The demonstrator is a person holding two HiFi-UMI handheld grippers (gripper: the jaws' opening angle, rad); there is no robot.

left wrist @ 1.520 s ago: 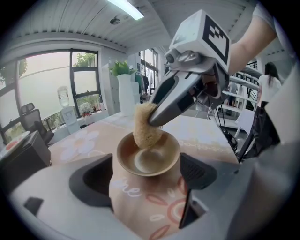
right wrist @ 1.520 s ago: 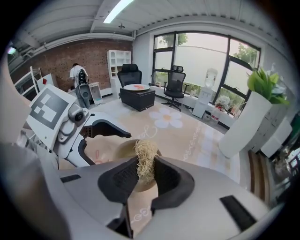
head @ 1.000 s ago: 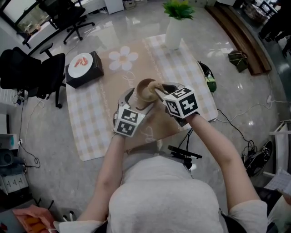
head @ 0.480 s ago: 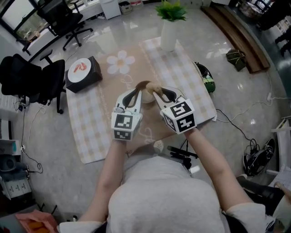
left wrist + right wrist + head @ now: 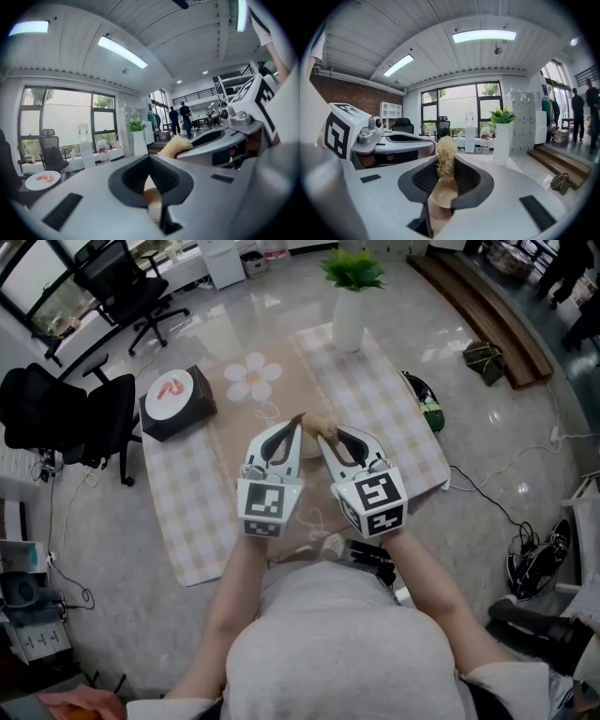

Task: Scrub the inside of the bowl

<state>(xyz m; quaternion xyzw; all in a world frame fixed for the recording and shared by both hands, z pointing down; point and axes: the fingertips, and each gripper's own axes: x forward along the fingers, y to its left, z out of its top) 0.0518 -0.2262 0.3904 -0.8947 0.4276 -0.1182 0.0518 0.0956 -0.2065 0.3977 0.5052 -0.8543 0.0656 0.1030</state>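
Both grippers hang side by side above the checked table [image 5: 187, 512]. My right gripper [image 5: 323, 432] is shut on a scrub brush [image 5: 319, 425]. Its pale fibre tuft [image 5: 446, 157] sticks out past the jaws, and its round wooden base [image 5: 444, 193] sits between them. The tuft [image 5: 172, 146] also shows in the left gripper view. My left gripper [image 5: 299, 418] has just been closing; its jaws now meet, shut with nothing between them [image 5: 149, 158]. I cannot make out the bowl in any view; the grippers cover the spot beneath them.
A black box with a white plate of red food [image 5: 176, 395] stands at the table's far left. A flower-shaped mat [image 5: 255, 376] and a white vase with a green plant [image 5: 350, 315] are at the back. A small beige lump [image 5: 330, 545] lies near the front edge. Office chairs [image 5: 56, 409] stand left.
Both grippers have risen toward the head camera. The wooden bowl seen between them a second ago is out of sight, and the left jaws have gone from wide to shut.
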